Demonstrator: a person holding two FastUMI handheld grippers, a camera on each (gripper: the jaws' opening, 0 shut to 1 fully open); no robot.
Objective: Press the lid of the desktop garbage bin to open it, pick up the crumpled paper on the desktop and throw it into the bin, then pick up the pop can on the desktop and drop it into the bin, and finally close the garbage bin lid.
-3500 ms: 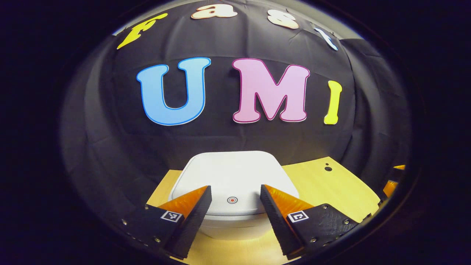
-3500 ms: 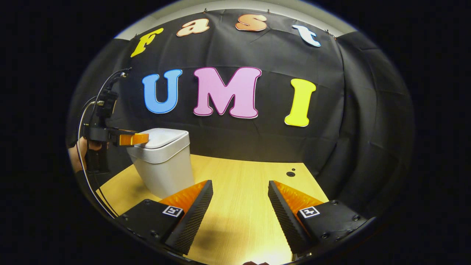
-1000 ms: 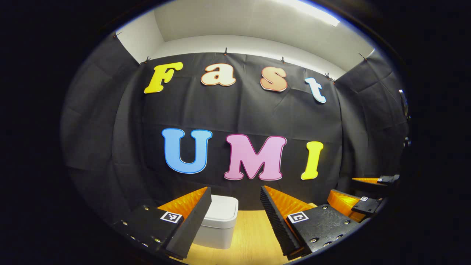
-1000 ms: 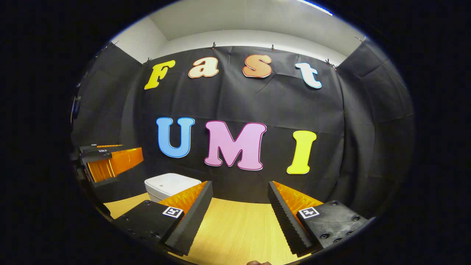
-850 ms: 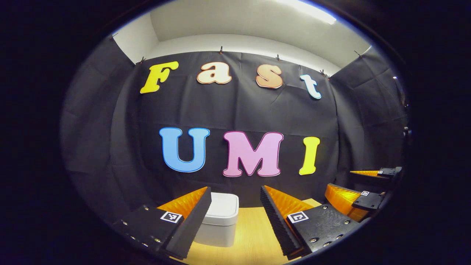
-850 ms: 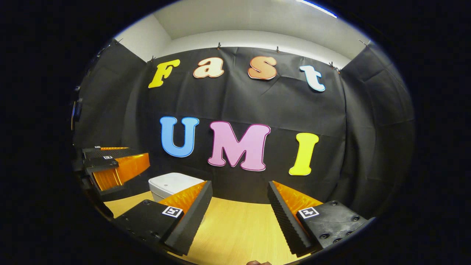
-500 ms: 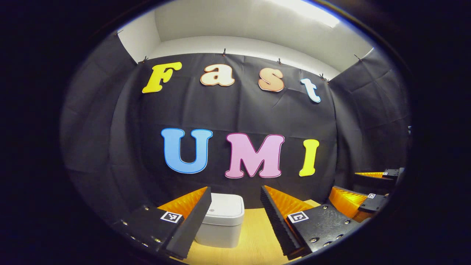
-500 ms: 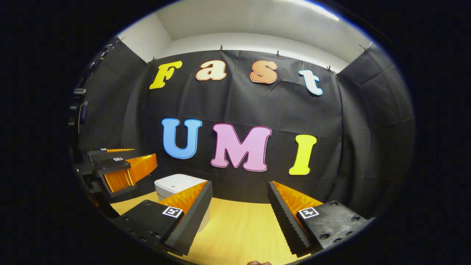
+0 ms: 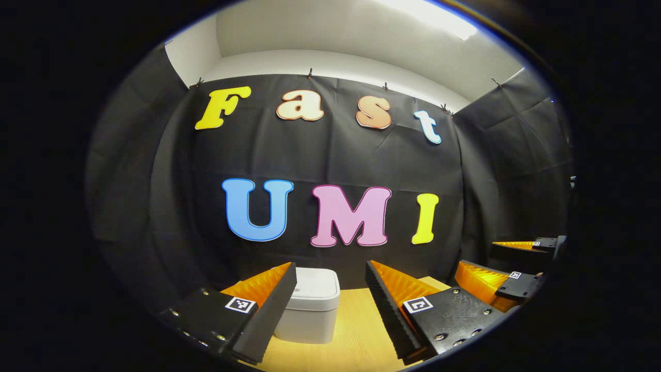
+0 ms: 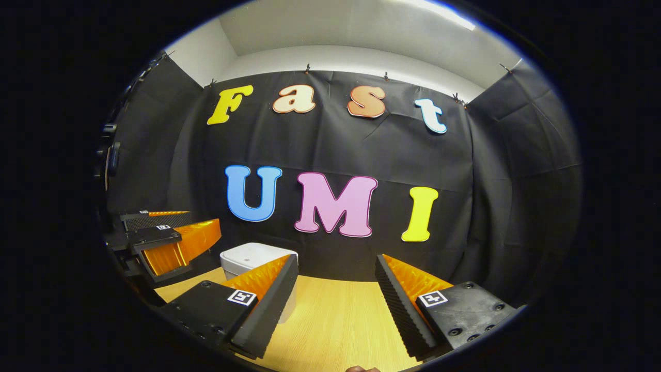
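The white, square, rounded-corner plastic garbage bin (image 9: 309, 306) stands on the pale wooden tabletop (image 9: 356, 336) with its lid down, and no crumpled paper or pop can lies on the bare wood around it. Taken from the bin, the left tool (image 9: 330, 305) sits straight in front, drawn back and raised, fingers spread apart and gripping nothing. The right tool (image 10: 335, 305) is off to the bin's right, level with the other, likewise spread and empty. Judged from this, the bin lies forward and below the left tool, which is the nearer of the two.
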